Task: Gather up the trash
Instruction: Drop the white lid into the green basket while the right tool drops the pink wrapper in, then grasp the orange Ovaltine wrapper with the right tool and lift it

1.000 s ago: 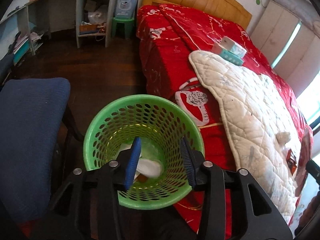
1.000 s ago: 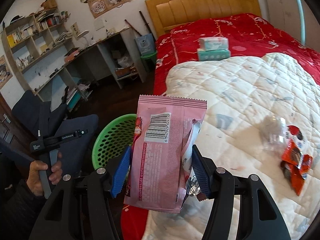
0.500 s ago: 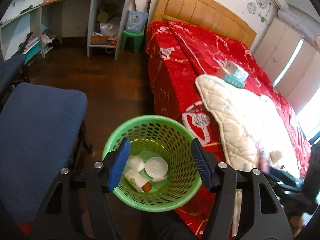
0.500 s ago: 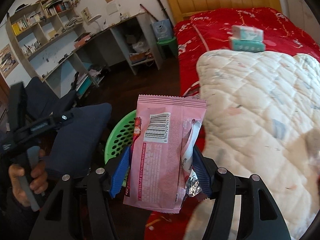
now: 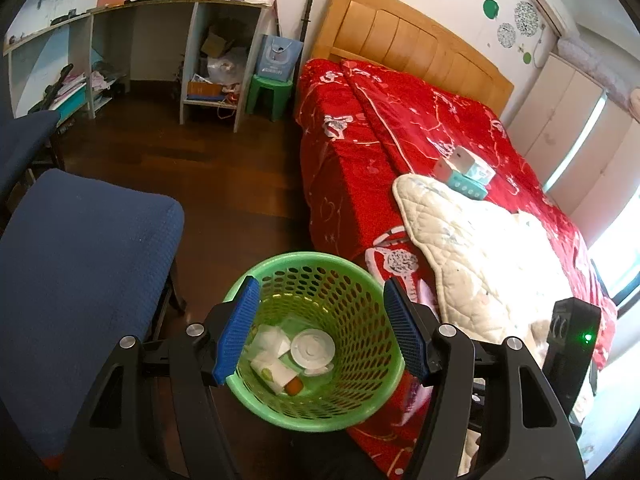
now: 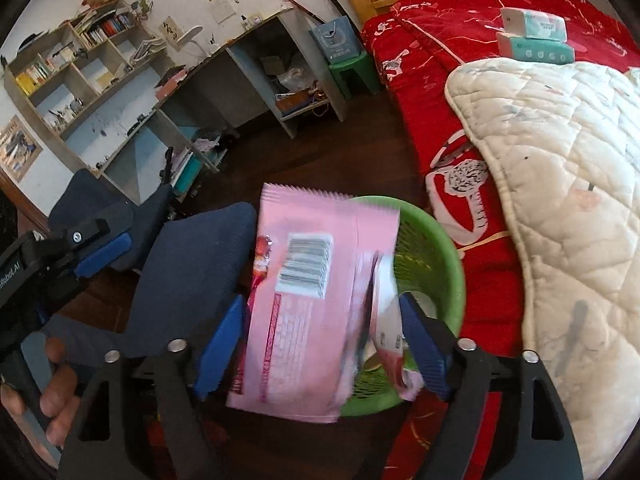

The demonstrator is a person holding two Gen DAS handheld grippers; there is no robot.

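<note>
A green perforated waste basket [image 5: 352, 404] stands on the dark floor against the red bed, with white wrappers and a round lid inside. My left gripper [image 5: 318, 334] is open and empty, high above the basket. My right gripper [image 6: 320, 354] has its blue pads wide apart around a pink snack wrapper [image 6: 308, 304], which looks blurred and hangs over the basket rim [image 6: 444, 240]. Whether the pads still touch the wrapper is unclear. The right gripper body [image 5: 572, 344] shows at the left view's right edge.
A blue padded chair [image 5: 80, 276] stands left of the basket. A bed with a red cover [image 5: 380, 128] and white quilt [image 5: 488, 256] lies on the right, with tissue packs [image 5: 466, 172] on it. Desk and shelves [image 6: 132, 76] line the far wall.
My left gripper has opened and risen away from the basket. My right gripper swung left from the quilt to above the basket, and its pads spread; the pink wrapper now blurs.
</note>
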